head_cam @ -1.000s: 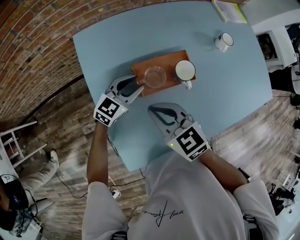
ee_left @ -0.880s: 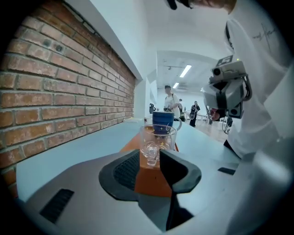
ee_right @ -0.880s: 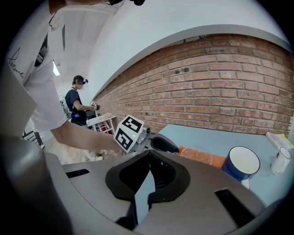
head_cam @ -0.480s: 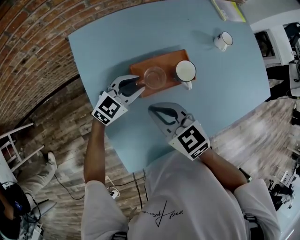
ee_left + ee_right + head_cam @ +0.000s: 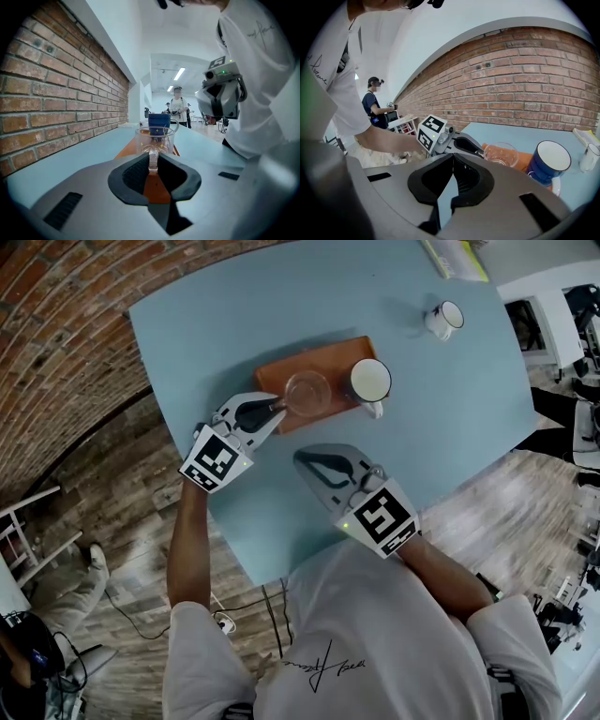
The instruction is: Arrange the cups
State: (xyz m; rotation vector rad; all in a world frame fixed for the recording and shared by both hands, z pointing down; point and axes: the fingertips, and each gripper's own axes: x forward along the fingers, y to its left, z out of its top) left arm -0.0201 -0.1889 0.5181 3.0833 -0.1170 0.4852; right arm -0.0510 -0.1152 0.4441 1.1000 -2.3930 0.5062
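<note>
Since a second ago the left tongs [image 5: 274,410] have been closing from wide to narrow, and their pads pinch the handle of the glass cup [image 5: 307,393]. That cup stands at the 9 o'clock end of the wooden tray [image 5: 323,357], with the blue mug [image 5: 370,381] at its 3 o'clock. The right tongs [image 5: 302,461] are pressed together and empty at the tray's 6 o'clock, over the blue surface [image 5: 216,324]. A small white mug [image 5: 442,321] stands at the tray's 1 o'clock.

Light blue table [image 5: 234,306]: centre of frame. Brick wall [image 5: 56,334]: upper left. Wood-plank floor [image 5: 122,521]: left and lower right. Yellow-green booklet [image 5: 457,259]: top edge (partly cropped). Cable [image 5: 131,610]: lower left. Bystander [image 5: 375,105]: right gripper view, left.
</note>
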